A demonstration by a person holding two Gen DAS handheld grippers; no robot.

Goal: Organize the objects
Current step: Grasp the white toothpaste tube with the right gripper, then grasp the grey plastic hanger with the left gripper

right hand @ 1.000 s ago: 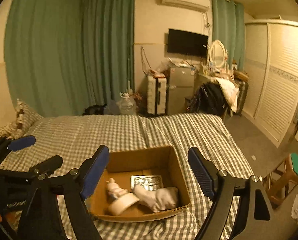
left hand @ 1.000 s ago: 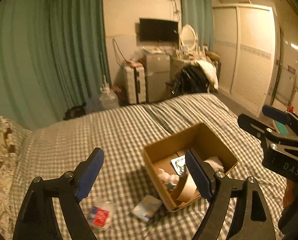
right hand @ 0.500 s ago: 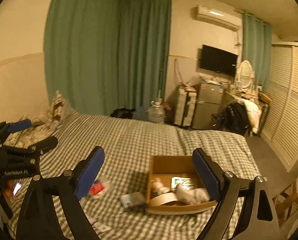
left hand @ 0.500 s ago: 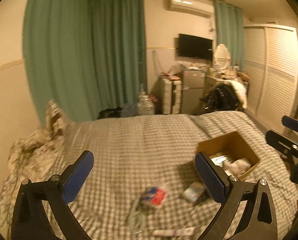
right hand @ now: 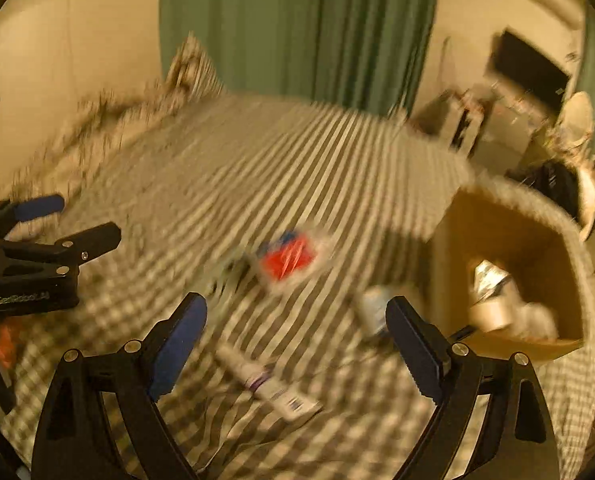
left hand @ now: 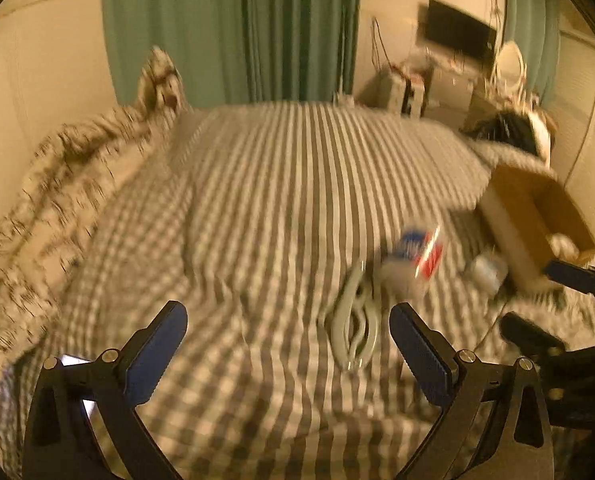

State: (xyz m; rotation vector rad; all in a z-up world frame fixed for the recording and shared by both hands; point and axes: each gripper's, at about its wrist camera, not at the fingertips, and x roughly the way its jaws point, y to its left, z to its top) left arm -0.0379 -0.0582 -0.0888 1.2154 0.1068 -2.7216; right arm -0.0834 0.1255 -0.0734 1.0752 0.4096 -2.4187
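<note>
Both views motion-blurred. Left claw [left hand: 287, 354] spread wide over the checked bed [left hand: 281, 184], nothing between its blue pads. Right claw [right hand: 295, 350] likewise gaping and empty, above the same bedspread.

Just ahead of the left claw, lying flat on the cover: a grey looped item [left hand: 355, 330], too smeared to identify. Just beyond it, a clear packet with red and blue print [left hand: 415, 258], seen again in the right view [right hand: 287, 258] near mid-bed. Further right, a small pale pack [left hand: 487, 268] close against the near wall of the cardboard box [left hand: 509, 232].

In the right view, box [right hand: 449, 248] open-topped at the right side of the bed, holding a roll of tape [right hand: 491, 314], something silvery [right hand: 487, 276] and something soft and white [right hand: 539, 316]. Small pale pack [right hand: 373, 306] just left of the box, partly behind the claw's right finger. White tube [right hand: 269, 386] lying slantwise on the cover between the fingers, nearer than the packet.

Left claw visible at the left edge of the right view [right hand: 61, 220], fingers parted. Right claw at the right edge of the left view [left hand: 553, 300], also parted.

Rumpled patterned quilt [left hand: 49, 200] along the left side of the bed, green curtains [left hand: 233, 28] behind.
</note>
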